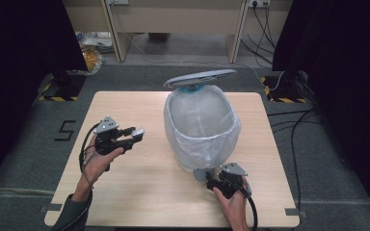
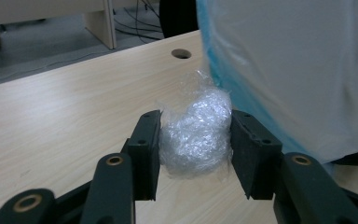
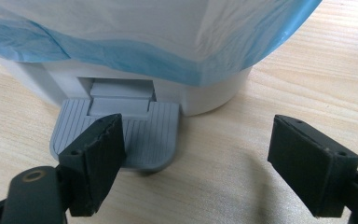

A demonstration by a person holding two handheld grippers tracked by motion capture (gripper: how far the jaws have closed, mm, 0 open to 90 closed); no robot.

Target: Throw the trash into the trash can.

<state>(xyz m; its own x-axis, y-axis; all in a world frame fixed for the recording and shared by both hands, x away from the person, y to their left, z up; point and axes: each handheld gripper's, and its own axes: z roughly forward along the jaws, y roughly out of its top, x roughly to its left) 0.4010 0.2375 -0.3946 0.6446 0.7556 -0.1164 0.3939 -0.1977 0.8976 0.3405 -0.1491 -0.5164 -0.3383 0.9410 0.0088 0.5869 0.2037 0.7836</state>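
The tabletop (image 1: 139,192) is carrying a bin (image 1: 200,126), lined with a bag and standing with its lid (image 1: 200,77) raised. The right claw (image 3: 196,163) is gaping wide, one jaw pressing on the pedal (image 3: 154,128). Left of the bin, the left claw (image 2: 195,140) is clamping a plastic wad (image 2: 193,133).

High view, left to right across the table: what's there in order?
Left gripper holding a crumpled plastic wad → pedal bin with liner and raised lid → right gripper at the bin's pedal.
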